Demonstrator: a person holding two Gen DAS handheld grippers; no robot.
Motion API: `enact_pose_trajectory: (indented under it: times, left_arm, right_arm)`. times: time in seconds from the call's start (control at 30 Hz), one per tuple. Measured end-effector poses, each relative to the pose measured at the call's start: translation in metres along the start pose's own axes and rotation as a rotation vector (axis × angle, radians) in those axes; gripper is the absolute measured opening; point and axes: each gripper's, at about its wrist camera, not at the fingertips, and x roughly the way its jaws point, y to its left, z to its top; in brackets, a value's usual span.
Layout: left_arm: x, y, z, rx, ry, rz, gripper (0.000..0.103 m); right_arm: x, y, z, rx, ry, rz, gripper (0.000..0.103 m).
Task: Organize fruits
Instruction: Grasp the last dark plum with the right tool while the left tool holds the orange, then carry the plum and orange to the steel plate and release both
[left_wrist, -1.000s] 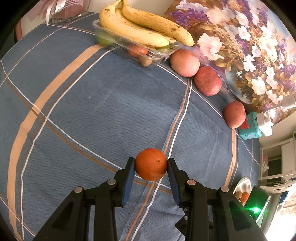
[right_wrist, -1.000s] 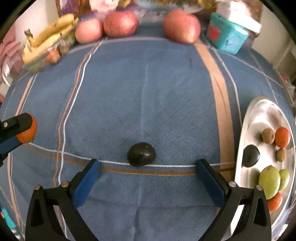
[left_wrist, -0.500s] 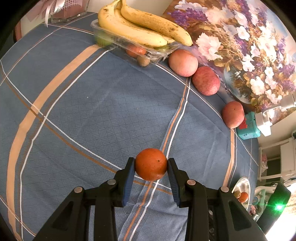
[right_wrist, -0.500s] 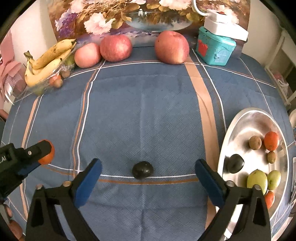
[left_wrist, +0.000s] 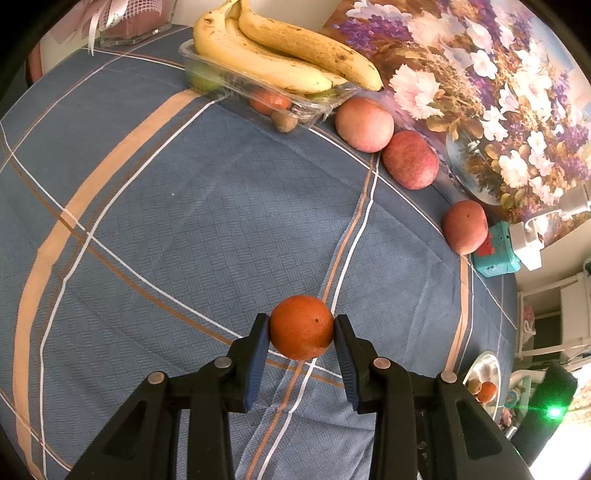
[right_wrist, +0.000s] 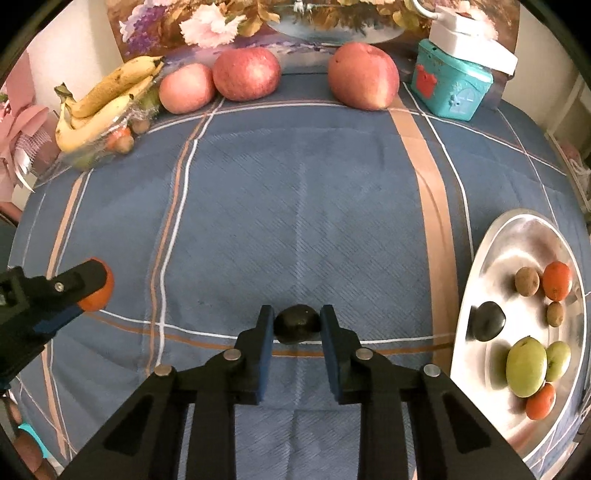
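Note:
My left gripper is shut on an orange and holds it above the blue cloth; it also shows at the left edge of the right wrist view. My right gripper is shut on a dark plum just above the cloth. A silver plate at the right holds several small fruits, among them a dark plum, a green fruit and an orange.
Bananas lie on a clear plastic tray at the back left. Three big red apples line the back edge by a floral picture. A teal toy box stands at the back right.
My right gripper has closed from wide open onto the dark plum and lifted back, widening its view. My left gripper keeps the orange and has barely moved.

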Motion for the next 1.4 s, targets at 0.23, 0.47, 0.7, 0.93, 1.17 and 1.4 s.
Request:
enact_pose_trajectory:
  times: [0.23,0.47,0.7,0.93,1.17,1.4]
  left_arm:
    - [-0.002,-0.004,-0.001,0.013,0.002,-0.009,0.038]
    - [-0.004,-0.011,-0.006,0.023,0.002,-0.019,0.038]
    - [-0.006,-0.018,-0.009,0.041,0.004,-0.021,0.038]
    - [-0.001,-0.046,-0.023,0.093,0.027,-0.041,0.038]
    - [0.006,-0.106,-0.056,0.270,0.060,-0.094,0.037]
    - [0.017,-0.172,-0.109,0.489,0.142,-0.179,0.038]
  right_arm:
    - [-0.026,-0.005,0.004,-0.003,-0.038,0.068,0.026]
    - [-0.036,0.000,0.002,-0.017,-0.053,0.065,0.026]
    - [-0.039,-0.011,0.000,-0.002,-0.053,0.067,0.026]
    - [-0.041,-0.048,0.002,0.047,-0.057,0.042,0.026]
    - [-0.055,-0.121,0.004,0.179,-0.091,-0.024,0.026]
    - [-0.070,-0.187,-0.001,0.320,-0.135,-0.105,0.026]
